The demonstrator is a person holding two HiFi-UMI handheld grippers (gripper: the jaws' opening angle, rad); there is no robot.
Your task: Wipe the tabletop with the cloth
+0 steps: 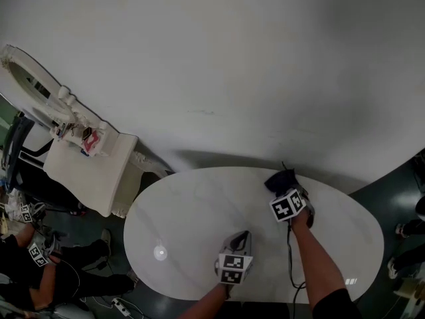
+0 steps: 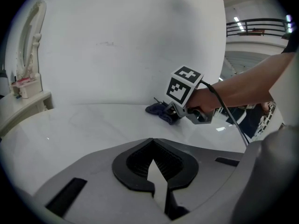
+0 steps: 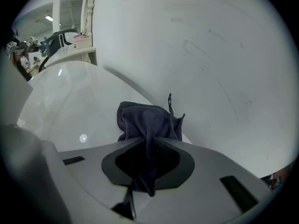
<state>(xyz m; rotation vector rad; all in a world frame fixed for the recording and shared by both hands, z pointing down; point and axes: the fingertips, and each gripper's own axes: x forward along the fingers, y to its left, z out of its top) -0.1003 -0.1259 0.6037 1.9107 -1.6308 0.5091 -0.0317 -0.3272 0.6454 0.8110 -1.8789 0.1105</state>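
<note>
Two grippers, one cloth, one oval white surface (image 1: 192, 205).

1. Right gripper (image 1: 284, 190): jaws clamped on a dark cloth (image 3: 145, 119). The cloth bunches out ahead of the jaws, with a fold hanging back between them. It lies on the far edge of the surface, close to the white wall (image 1: 232, 58).
2. Left gripper (image 1: 244, 235): jaws brought together with nothing between them. It sits over the near part of the surface, apart from the cloth.
3. White dressing table (image 1: 93, 168) with oval mirror (image 1: 26, 82): stands beside the left end of the surface, against the wall.
</note>
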